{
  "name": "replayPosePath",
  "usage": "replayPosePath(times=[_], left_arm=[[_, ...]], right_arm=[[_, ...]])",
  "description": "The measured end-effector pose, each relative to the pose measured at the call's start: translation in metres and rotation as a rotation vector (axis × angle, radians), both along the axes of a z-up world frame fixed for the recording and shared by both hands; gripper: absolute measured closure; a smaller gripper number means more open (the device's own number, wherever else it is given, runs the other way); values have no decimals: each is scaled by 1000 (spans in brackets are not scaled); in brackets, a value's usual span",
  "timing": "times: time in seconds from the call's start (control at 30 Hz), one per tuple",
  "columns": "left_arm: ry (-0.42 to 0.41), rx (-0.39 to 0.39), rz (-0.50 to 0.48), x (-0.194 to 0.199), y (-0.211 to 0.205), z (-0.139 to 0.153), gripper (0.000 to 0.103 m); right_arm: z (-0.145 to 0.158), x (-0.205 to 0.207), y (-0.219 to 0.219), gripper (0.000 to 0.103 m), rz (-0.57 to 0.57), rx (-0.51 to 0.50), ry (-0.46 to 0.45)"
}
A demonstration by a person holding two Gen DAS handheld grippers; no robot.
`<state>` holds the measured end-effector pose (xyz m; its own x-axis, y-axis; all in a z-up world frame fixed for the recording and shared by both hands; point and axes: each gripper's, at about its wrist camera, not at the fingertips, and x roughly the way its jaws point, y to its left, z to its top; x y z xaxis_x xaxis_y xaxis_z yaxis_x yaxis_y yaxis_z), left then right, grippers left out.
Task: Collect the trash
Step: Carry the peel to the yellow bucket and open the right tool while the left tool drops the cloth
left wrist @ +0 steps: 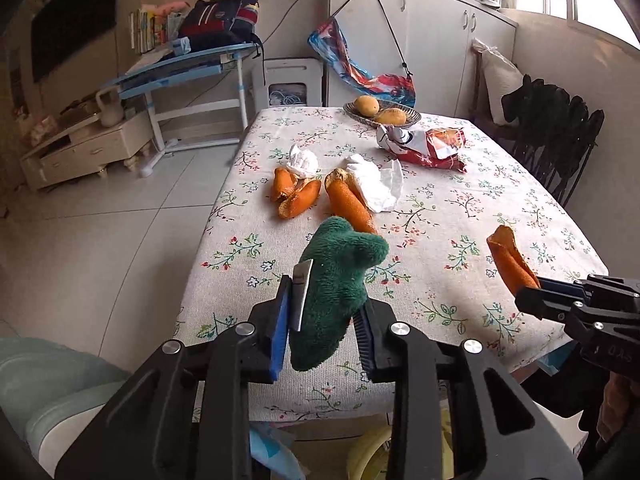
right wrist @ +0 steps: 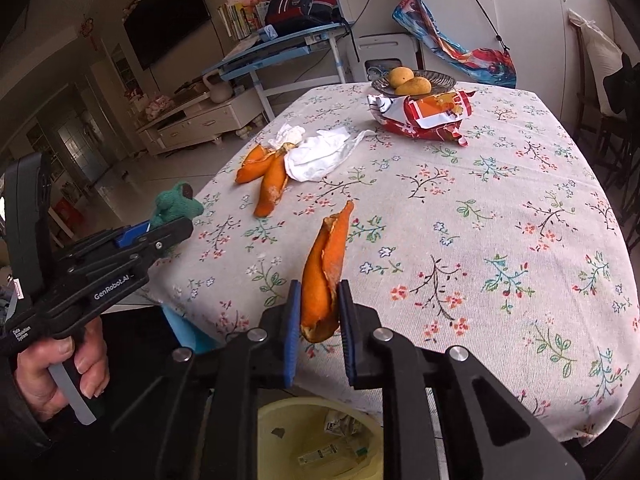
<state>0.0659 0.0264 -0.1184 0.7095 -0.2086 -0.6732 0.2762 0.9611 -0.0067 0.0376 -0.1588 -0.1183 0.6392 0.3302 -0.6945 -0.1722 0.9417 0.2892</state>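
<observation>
At the bottom of the right wrist view, my right gripper (right wrist: 318,320) pinches an orange peel (right wrist: 324,268) above the yellow bin (right wrist: 372,436); a shallow grip could drop it outside. My left gripper (left wrist: 326,320) clamps a green cloth (left wrist: 340,280). Farther up, more peels (right wrist: 264,176) and tissues (right wrist: 320,152) wait on the table (right wrist: 500,220).
</observation>
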Motion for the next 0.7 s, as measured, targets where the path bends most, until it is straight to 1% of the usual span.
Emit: replayPosePath(times=[0.23,0.37,0.53,0.6,0.7], left_arm=[[-9,-46,-1,-21,4,8,75],[-13,-74,-1,-35,6,13,75],[-13,-97,-3,-55,7,17,75],[-10,-104,-6,-64,7,17,75],[-4,-108,-14,-76,5,17,75]], right_arm=[[7,-31,16,84,64,10,-13],[6,-49,24,84,103,4,0],[-2,-68,37,84,164,-16,47],[-7,-75,43,84,183,-42,67],[-20,-80,48,84,207,-63,128]])
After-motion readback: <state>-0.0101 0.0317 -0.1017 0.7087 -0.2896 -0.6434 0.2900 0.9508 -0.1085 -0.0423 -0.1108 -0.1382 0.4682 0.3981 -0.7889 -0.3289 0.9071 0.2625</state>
